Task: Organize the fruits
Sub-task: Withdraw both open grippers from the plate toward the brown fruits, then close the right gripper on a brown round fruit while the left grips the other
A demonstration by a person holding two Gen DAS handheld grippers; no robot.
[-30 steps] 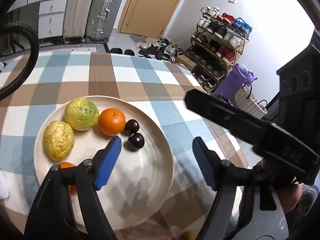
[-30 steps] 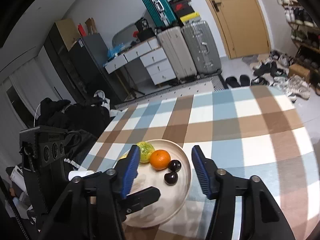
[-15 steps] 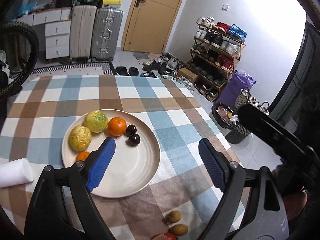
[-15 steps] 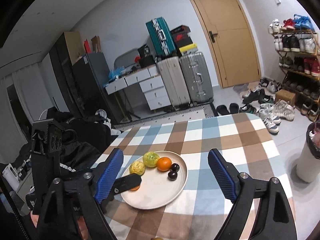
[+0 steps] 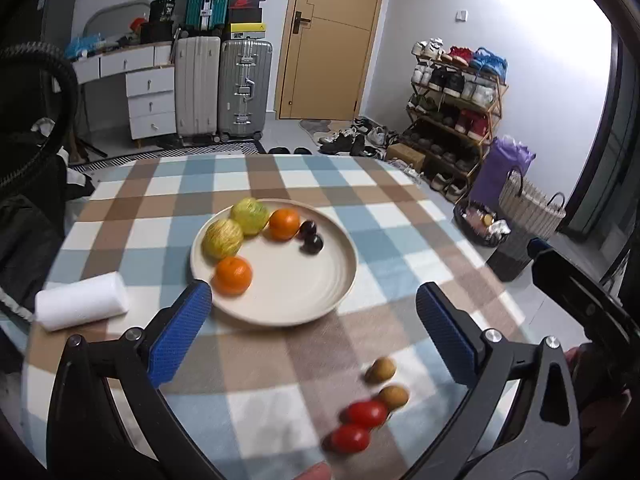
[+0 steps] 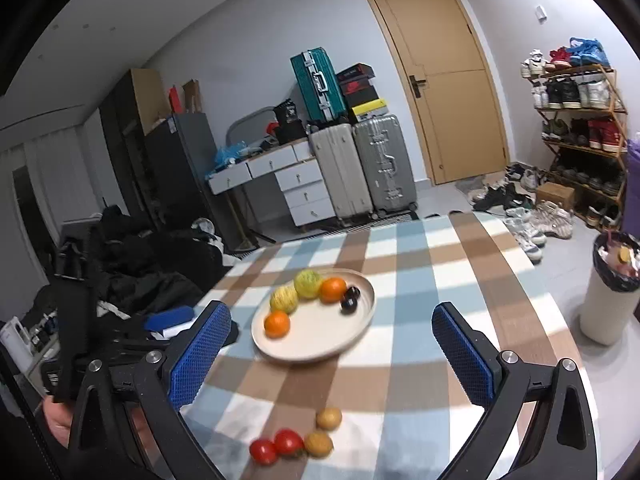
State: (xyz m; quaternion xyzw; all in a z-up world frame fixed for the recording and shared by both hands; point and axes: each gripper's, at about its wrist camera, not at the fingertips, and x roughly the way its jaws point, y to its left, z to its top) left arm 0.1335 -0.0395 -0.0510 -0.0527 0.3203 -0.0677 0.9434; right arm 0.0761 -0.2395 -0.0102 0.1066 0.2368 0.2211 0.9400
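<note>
- Two pairs of tongs hang above the worktop, both spread wide and gripping nothing; the left tongs (image 5: 312, 328) show blue textured pads (image 5: 180, 332) on black arms, and the right tongs (image 6: 332, 352) look the same.
- Between and just below the spread fingers of each pair lies loose fruit near the front edge of the worktop (image 5: 256, 400): two red tomatoes (image 5: 358, 426) side by side, glossy and slightly blurred; just beside them two small tan-brown round fruits (image 5: 386, 382), dull-skinned, one touching or almost touching the nearer tomato.
- Farther out, near the middle of the checked blue, brown and white cloth, sits a round cream plate (image 5: 304, 292) with a low rim.
- Six pieces lie on the plate, crowded along its far and left side: two yellow-green mottled fruits (image 5: 236, 226) pressed together; an orange (image 5: 285, 223) to their right; two small dark, shiny plums (image 5: 310, 238) next to that orange; a second orange (image 5: 233, 275) at the near left rim.
- Left of the plate, apart from it, a white roll (image 5: 82, 300) lies on its side on the cloth.
- Beyond the worktop stand two silver suitcases (image 5: 224, 88), a wooden door (image 5: 332, 36) and a shoe rack (image 5: 456, 112) along the walls.
</note>
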